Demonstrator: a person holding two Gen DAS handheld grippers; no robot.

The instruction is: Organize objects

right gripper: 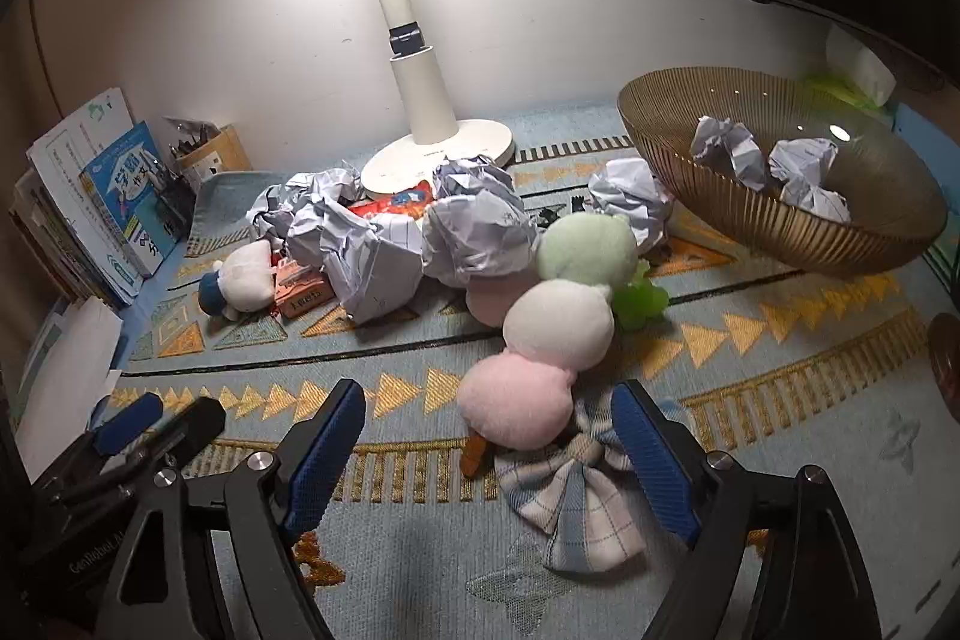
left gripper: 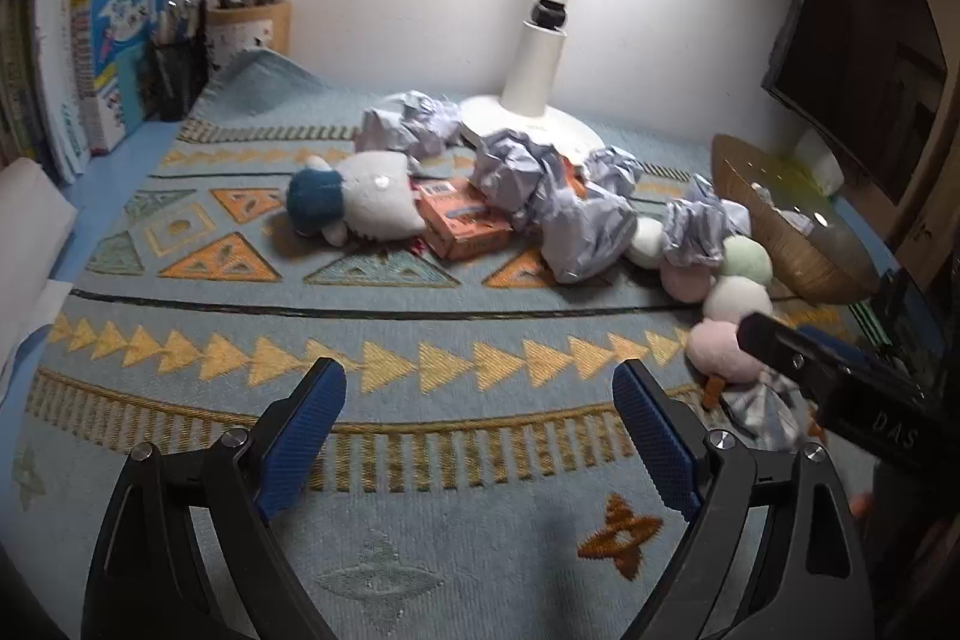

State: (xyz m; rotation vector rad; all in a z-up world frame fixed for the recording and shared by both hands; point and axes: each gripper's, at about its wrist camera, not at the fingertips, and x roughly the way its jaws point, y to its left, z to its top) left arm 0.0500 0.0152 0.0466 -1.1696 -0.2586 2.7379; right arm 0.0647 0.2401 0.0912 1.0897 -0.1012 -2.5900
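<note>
Several crumpled paper balls [right gripper: 474, 232] lie in a heap on the patterned rug [left gripper: 360, 316], around an orange box [left gripper: 465, 223] and a white-and-blue plush [left gripper: 354, 199]. A pastel dango plush [right gripper: 540, 334] with a plaid bow [right gripper: 576, 496] lies in front of my right gripper [right gripper: 489, 445], which is open, its jaws either side of the pink end. A ribbed amber bowl [right gripper: 750, 214] at the right holds three paper balls [right gripper: 729, 148]. My left gripper [left gripper: 480, 427] is open and empty over bare rug. The right gripper shows in the left wrist view [left gripper: 828, 376].
A white lamp base [right gripper: 438, 154] stands behind the heap against the wall. Books [left gripper: 114, 52] and a pen holder [left gripper: 177, 70] stand at the far left. A dark monitor [left gripper: 852, 58] is at the right. A green object [right gripper: 645, 301] lies beside the dango plush.
</note>
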